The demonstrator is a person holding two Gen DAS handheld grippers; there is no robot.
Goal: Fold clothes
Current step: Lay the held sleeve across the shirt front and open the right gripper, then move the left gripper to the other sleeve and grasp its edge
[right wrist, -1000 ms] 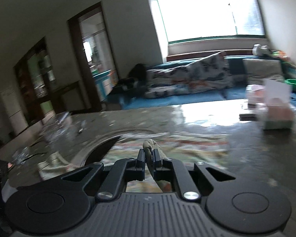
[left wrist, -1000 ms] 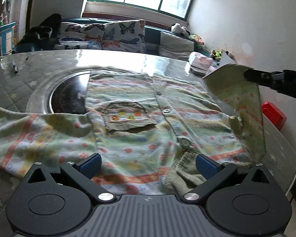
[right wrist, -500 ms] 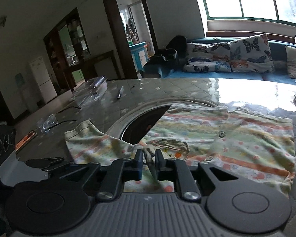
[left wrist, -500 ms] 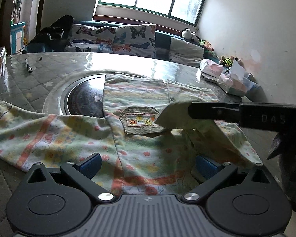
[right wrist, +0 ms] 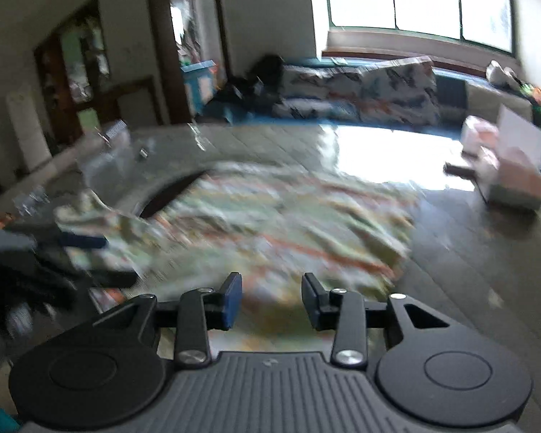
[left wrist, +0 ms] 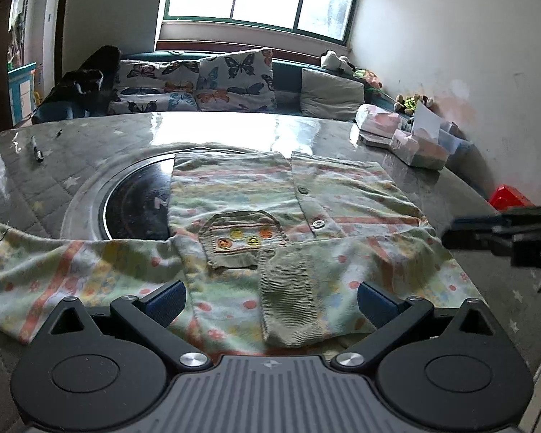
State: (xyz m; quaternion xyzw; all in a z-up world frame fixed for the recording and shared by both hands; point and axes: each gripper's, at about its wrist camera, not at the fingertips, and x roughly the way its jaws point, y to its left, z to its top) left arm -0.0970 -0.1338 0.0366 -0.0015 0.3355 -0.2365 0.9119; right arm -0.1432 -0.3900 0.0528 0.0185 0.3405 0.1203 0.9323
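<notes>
Black hand-held gripper (left wrist: 270, 297), blue pads (left wrist: 167, 297), silver screws

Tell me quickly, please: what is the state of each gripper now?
Left gripper: open, holding nothing, above the shirt.
Right gripper: jaws opening, nothing held between them.

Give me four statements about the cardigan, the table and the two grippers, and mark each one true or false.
1. One sleeve of the pastel striped knit cardigan lies folded across its front. True.
2. The right gripper clamps a sleeve cuff. False: its jaws are opening, nothing between them.
3. The left gripper is shut. False: its jaws stand wide apart above the cardigan.
4. A black marker pen lies on the grey glossy table. True.
</notes>
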